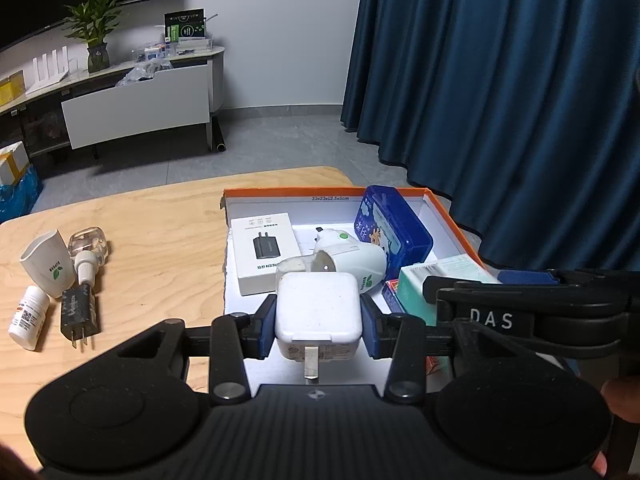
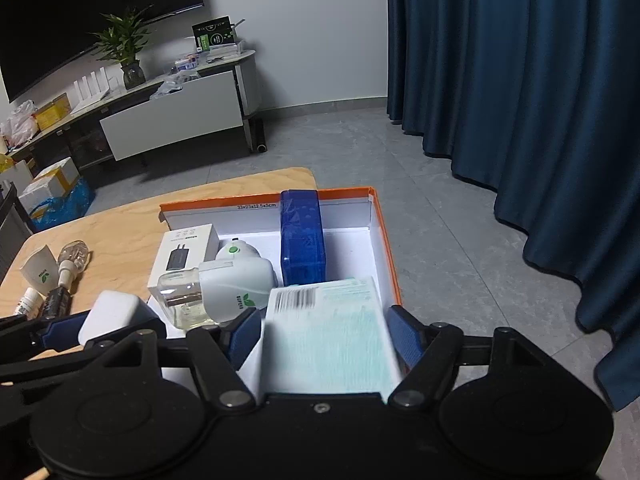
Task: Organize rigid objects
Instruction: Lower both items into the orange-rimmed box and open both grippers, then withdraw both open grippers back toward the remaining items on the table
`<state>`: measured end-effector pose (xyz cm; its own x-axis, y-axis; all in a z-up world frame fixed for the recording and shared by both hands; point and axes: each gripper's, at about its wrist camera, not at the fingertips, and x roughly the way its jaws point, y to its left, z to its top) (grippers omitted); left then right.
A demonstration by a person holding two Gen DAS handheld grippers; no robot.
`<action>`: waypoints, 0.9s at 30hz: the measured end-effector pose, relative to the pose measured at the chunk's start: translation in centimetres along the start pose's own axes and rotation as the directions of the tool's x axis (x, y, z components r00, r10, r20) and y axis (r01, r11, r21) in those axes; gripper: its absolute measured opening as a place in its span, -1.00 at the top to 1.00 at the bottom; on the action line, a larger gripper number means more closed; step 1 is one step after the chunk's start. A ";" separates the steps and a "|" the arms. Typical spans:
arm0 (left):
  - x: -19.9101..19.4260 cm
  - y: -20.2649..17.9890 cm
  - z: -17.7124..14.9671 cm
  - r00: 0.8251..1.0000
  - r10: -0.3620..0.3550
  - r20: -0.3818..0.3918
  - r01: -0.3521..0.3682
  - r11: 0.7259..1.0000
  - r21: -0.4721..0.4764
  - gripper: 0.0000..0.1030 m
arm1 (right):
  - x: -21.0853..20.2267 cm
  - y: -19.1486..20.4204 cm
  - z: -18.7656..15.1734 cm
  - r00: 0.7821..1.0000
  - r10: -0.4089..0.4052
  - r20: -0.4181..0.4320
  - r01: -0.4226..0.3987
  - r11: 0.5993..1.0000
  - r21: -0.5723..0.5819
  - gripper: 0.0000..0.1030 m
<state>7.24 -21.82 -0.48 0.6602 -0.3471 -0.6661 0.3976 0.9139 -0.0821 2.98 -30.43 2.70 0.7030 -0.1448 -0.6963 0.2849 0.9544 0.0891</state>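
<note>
White charger (image 1: pixel 317 312) clamped in left gripper (image 1: pixel 318 326); right gripper (image 2: pixel 326 338) seemingly grips teal box (image 2: pixel 332 340); wooden table (image 1: pixel 160 216), blue curtain (image 1: pixel 500 80)

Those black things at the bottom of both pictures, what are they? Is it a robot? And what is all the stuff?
No robot here. A person holds one grabbing tool in each hand, and each tool carries a small camera looking along its two fingers. So one picture comes from the left tool, the other from the right tool.

The left tool is squeezing a white charger with a metal plug prong. The right tool has a pale green box between its blue pads.

Below them is an orange-edged tray on a wooden table. Inside lie a blue tin, a white charger box and a white plug-in device. Still waiting on the table are a white cup, a small clear bottle, a black plug and a pill bottle.
</note>
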 end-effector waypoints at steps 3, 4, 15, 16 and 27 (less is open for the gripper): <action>0.2 0.0 0.0 1.000 -0.004 -0.004 0.004 1.000 -0.002 0.17 | -0.4 -0.2 0.1 1.000 0.001 0.020 -0.001 1.000 0.007 -0.63; 0.2 0.0 0.0 1.000 -0.006 -0.005 0.006 1.000 -0.003 0.17 | -0.6 -0.4 0.1 1.000 0.000 0.029 -0.001 1.000 0.010 -0.63; 1.1 -1.2 0.1 0.997 -0.067 -0.025 0.067 0.998 0.003 0.16 | -2.7 -1.2 0.5 0.995 -0.047 0.086 0.045 0.999 0.027 -0.63; 1.1 -1.4 0.1 0.998 -0.065 -0.021 0.065 0.998 0.003 0.16 | -2.8 -1.2 0.5 0.995 -0.049 0.087 0.046 0.999 0.029 -0.63; -0.9 -0.8 0.9 1.000 -0.014 -0.002 0.014 1.000 0.019 -0.10 | -4.9 -0.5 0.4 0.992 -0.053 0.111 0.050 0.998 0.025 -0.63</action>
<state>6.89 -22.42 0.87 0.6536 -0.3592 -0.6662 0.4189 0.9048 -0.0769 -0.31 -30.30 6.38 0.7553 -0.2229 -0.6163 0.3361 0.9390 0.0722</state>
